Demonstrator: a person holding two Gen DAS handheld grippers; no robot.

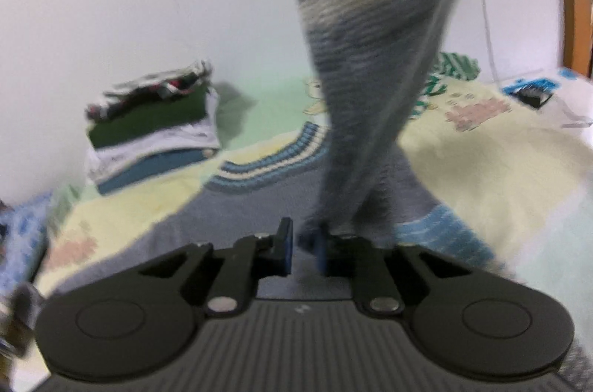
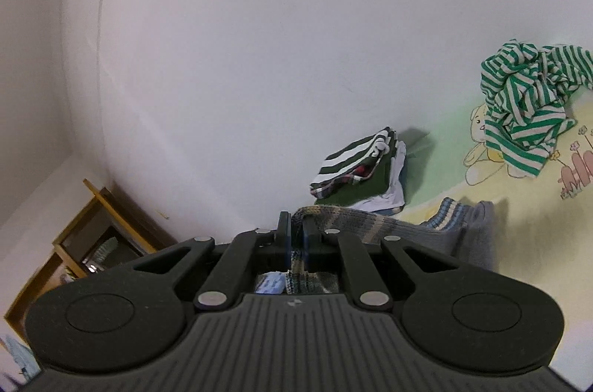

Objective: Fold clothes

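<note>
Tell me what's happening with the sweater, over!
Right tool shut on grey sweater, lifting it. Left tool open, at its lower edge. Nothing in the way.

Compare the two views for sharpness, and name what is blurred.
Left wrist view: smeared by motion; the hanging grey striped sweater and the stack of folded clothes are soft. Right wrist view: sharp; the green striped shirt is crisp, and the wall bends with fisheye curve.
</note>
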